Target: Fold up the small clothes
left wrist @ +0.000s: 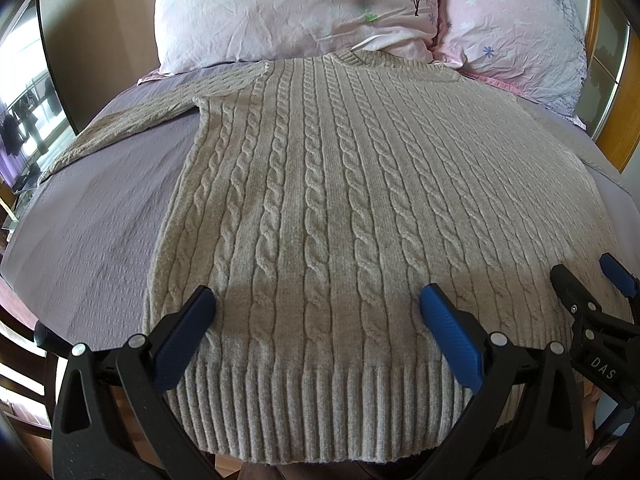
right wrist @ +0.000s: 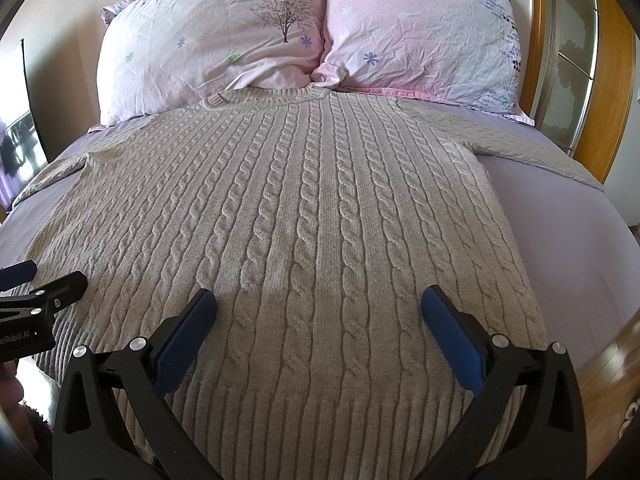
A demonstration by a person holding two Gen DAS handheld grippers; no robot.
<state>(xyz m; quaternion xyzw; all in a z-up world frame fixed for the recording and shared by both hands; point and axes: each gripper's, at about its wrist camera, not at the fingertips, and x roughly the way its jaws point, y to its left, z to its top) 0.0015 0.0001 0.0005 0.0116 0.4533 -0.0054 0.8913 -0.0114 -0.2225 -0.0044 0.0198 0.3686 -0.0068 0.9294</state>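
Lavender bedsheet (left wrist: 100, 200) carries your beige cable-knit sweater (left wrist: 320, 200), spread flat beneath both wide-open jaws. Your left gripper (left wrist: 316, 312) sees the sleeve left of its jaws; your right gripper (right wrist: 318, 312) sees the opposite one. Two pink floral pillows (right wrist: 224, 40) lie beyond.

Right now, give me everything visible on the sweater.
The sweater is a beige cable-knit, wool-like, with a ribbed hem and ribbed round collar. It lies flat and unfolded on the lavender bedsheet, collar at the two floral pillows, both sleeves spread outward. The hem reaches the near edge of the bed. The left gripper and right gripper are both open above the hem area, holding nothing.
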